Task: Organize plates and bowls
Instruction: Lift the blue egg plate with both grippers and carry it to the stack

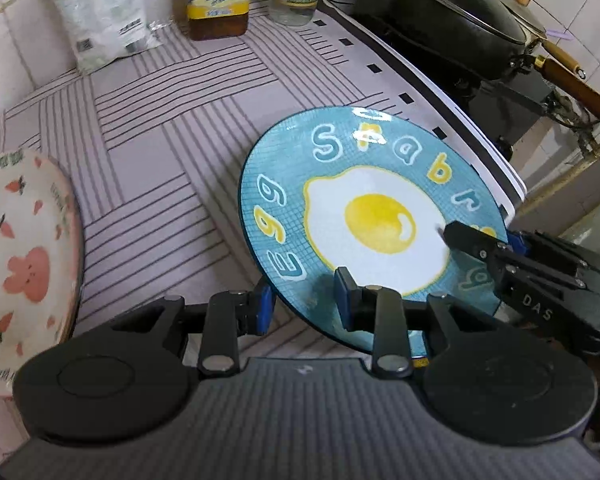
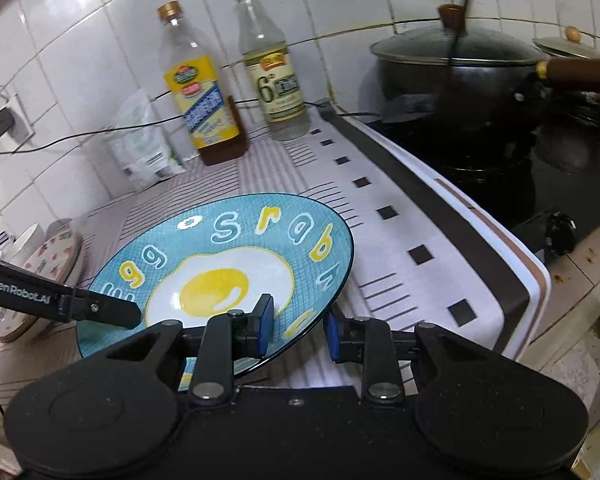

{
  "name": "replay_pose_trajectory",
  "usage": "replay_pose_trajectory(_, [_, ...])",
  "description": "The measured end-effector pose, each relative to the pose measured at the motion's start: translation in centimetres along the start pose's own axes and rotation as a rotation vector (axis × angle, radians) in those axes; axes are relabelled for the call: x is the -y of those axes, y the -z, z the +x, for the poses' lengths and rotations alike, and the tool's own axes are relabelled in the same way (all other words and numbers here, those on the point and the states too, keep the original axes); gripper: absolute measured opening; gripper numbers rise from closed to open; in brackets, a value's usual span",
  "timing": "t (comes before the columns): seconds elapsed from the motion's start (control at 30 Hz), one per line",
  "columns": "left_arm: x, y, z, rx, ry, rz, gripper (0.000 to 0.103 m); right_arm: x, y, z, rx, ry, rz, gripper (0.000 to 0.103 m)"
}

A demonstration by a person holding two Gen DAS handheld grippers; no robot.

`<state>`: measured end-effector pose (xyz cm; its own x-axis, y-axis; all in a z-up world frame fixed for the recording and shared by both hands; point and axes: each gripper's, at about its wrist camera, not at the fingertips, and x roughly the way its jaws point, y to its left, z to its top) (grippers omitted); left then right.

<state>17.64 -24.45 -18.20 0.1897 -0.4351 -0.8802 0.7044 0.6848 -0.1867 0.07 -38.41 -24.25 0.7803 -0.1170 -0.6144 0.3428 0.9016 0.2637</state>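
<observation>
- I have the blue plate point(image 1: 364, 216) gripped from two sides; it's tilted, lifted off the striped mat point(image 1: 172, 152).
- Left gripper point(image 1: 304, 304): jaws clamped on the plate's near rim, one blue pad on top of the face, the other under the edge.
- Right gripper point(image 2: 298, 328): also clenched on the rim, left pad on the plate's face by the egg white, right pad outside under the edge.
- In the left wrist view I see the right gripper coming in from the right, its finger lying over the plate near the yolk.
- In the right wrist view the left gripper comes in from the left, finger across the plate's left side.
- Plate sits toward the mat's right edge, near the stove.
- Pink plate point(image 1: 24, 264) with the bunny and carrot print is at far left on the mat, well apart from the blue one. In the right wrist view it looks stacked on something; a white bowl point(image 2: 26, 244) is just behind it.
- Oil bottle point(image 2: 204, 108) and clear bottle point(image 2: 276, 84) stand at the back by the tiled wall, a white pouch point(image 2: 140, 140) left of them.
- Black pot point(image 2: 460, 80) with lid is on the stove to the right; a wooden handle point(image 2: 580, 74) crosses in front of it.
- A cable point(image 2: 100, 136) runs along the wall to a plug at left.
</observation>
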Motion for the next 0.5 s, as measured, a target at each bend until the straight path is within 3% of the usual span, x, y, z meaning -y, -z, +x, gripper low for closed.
replay_pose_trajectory(0.5, [-3.0,2.5,-8.0,0.036,-0.047,-0.067,0.030,-4.9,-1.0,-2.9,0.041,-0.137,-0.112,0.032])
